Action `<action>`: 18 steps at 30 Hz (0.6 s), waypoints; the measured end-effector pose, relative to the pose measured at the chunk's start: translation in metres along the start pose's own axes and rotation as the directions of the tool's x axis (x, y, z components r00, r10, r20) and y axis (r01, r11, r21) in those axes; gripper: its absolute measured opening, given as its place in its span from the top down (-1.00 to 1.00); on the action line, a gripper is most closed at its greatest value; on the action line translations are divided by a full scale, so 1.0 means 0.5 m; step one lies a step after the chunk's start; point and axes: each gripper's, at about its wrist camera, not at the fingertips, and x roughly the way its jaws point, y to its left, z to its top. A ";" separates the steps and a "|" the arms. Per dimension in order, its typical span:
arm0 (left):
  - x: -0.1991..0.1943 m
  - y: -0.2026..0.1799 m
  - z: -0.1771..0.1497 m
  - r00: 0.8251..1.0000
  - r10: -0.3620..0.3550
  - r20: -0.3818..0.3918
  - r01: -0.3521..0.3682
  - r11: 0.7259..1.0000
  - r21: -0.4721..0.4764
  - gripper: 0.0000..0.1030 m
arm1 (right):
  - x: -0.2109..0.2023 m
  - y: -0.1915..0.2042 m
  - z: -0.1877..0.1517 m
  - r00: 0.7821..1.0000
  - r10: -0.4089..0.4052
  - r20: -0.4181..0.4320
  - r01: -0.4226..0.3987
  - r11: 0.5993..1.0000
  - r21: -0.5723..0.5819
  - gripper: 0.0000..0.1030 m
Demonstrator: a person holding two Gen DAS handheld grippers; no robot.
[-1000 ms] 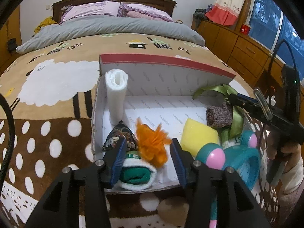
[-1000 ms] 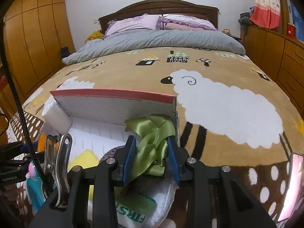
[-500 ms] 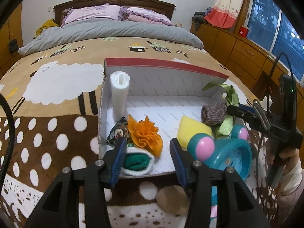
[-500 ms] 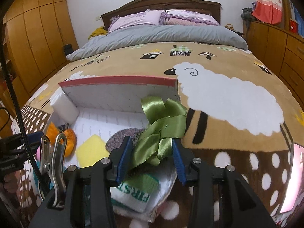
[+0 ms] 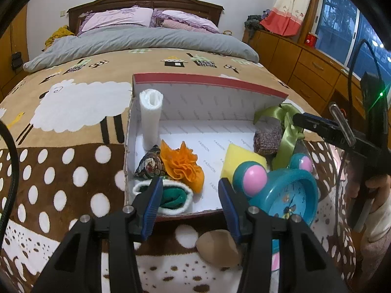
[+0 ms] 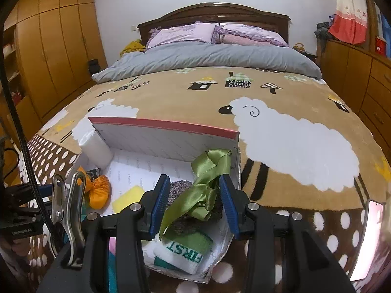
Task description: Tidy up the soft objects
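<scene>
Two grippers, so left to right; my left gripper [image 5: 189, 195] hung partway open over the box [image 5: 210, 83], nothing pinched, green sock [image 5: 172, 196] and orange flower [image 5: 184, 164] just past its tips; the yellow sponge [image 5: 240, 155] sat mid-box; my right gripper [image 6: 194, 201] was spread around the green ribbon [image 6: 207, 183], pads apparently not pressing it, ribbon draped over the grey knit [image 6: 179, 188] at the box's right end; best move, I figured: lift straight so no loop snags.
</scene>
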 end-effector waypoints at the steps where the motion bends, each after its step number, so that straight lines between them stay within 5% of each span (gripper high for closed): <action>1: 0.000 0.000 0.000 1.000 0.000 0.001 0.000 1.000 -0.001 0.03 | -0.002 0.001 -0.001 1.000 0.002 0.006 -0.002 1.000 0.001 0.16; 9: -0.014 -0.006 -0.007 1.000 -0.006 0.009 0.006 1.000 0.001 0.03 | -0.035 0.000 0.010 0.996 0.025 0.080 -0.027 0.999 0.019 0.16; 18: -0.044 -0.014 -0.027 1.000 -0.010 0.017 0.010 1.000 0.001 0.03 | -0.070 0.036 -0.010 0.998 0.020 0.064 -0.019 1.000 -0.013 0.16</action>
